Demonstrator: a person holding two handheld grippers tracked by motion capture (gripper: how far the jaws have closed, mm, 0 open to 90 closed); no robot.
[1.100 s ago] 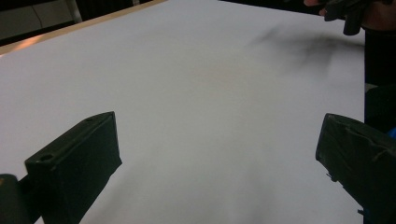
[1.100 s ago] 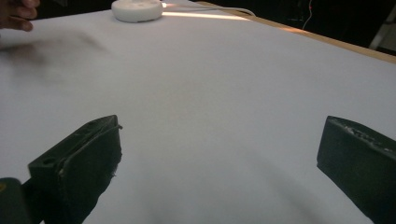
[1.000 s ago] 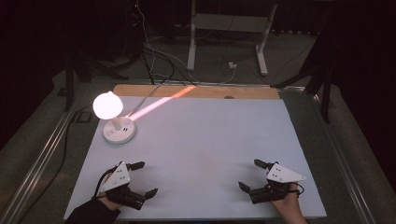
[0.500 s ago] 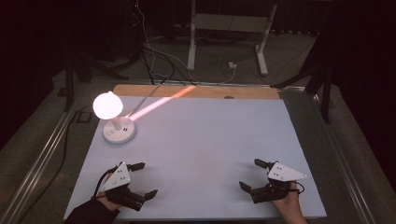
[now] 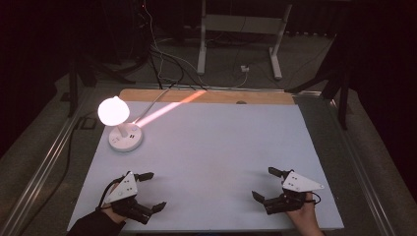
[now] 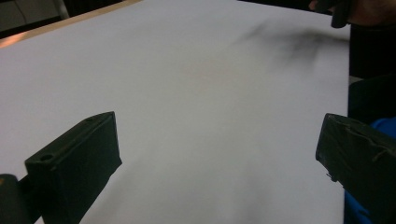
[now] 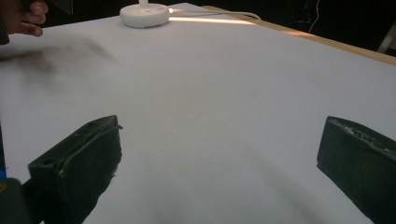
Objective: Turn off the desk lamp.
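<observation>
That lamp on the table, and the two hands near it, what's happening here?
A person holds the left tongs and the right tongs low over the near edge of the white table, both open and empty. The lit lamp stands at the far left corner, untouched, closer to the left tongs.

From the high view you look forward and down from above your side of the table (image 5: 206,147), far enough back to take in the whole white top, the lit lamp (image 5: 123,125) at far left and the dark floor beyond. Your left gripper (image 5: 146,191) carries a camera set low and close to the white surface, facing across toward your other hand (image 6: 369,9). Your right gripper (image 5: 268,184) carries another, equally low, facing the lamp's base and your left hand (image 7: 23,18). All three views share the white tabletop.
</observation>
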